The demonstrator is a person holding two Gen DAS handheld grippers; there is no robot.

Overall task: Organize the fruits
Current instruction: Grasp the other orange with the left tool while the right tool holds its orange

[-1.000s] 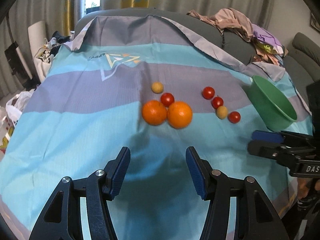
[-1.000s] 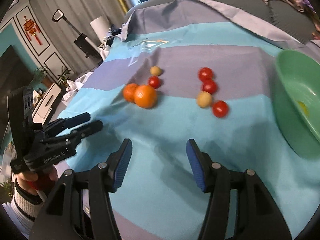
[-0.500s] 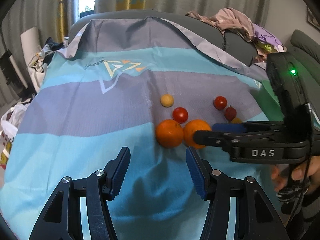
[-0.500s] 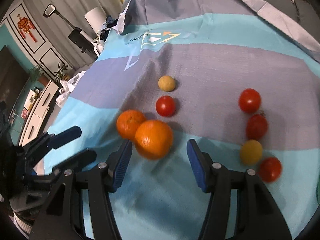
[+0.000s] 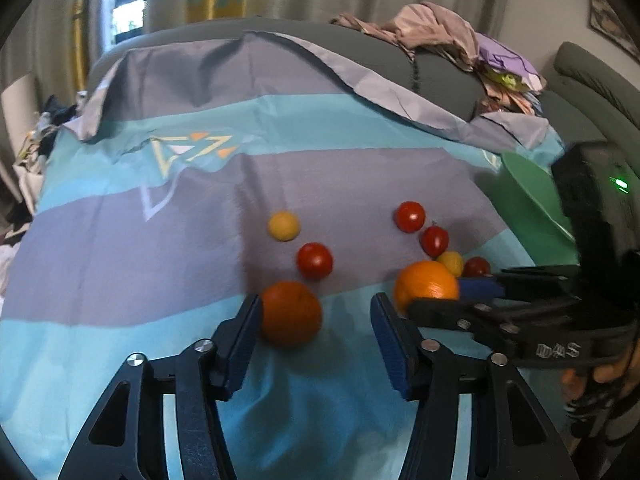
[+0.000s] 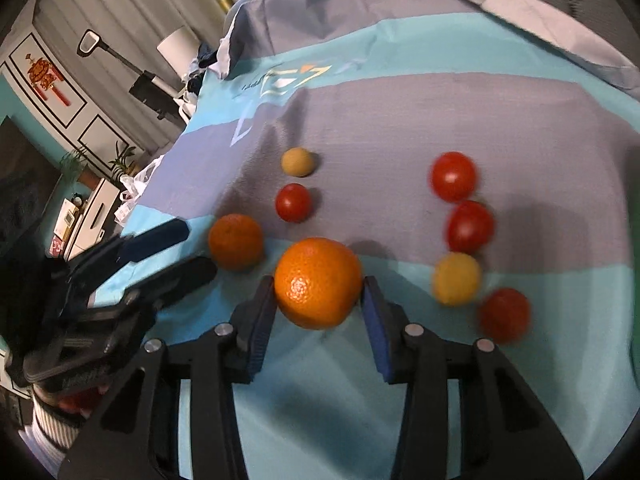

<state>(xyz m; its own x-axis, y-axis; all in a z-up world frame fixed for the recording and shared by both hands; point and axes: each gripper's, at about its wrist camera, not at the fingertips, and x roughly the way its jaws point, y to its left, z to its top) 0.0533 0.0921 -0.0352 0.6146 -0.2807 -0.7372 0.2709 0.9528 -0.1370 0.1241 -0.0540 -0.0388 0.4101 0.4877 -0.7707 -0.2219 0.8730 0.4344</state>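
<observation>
The right gripper (image 6: 319, 300) is closed against a large orange (image 6: 318, 282), with one blue pad touching each side of the fruit. In the left wrist view the same orange (image 5: 426, 286) appears at the tip of that gripper, above the striped cloth (image 5: 120, 264). The left gripper (image 5: 316, 320) stands wide open and holds nothing. A second orange (image 5: 291, 313) lies on the cloth between its pads, close against the left pad and well apart from the right one.

Beyond the second orange lies a red tomato (image 5: 315, 260), and farther on a small yellow fruit (image 5: 283, 225). To the right sits a separate group: two red tomatoes (image 6: 453, 176) (image 6: 470, 226), a yellow fruit (image 6: 457, 278) and a third red tomato (image 6: 505, 314), arranged in a loose line. A green bowl (image 5: 528, 204) stands at the right edge of the cloth, near this group. Behind the cloth a pile of clothes (image 5: 440, 40) rests on a grey sofa (image 5: 440, 80).
</observation>
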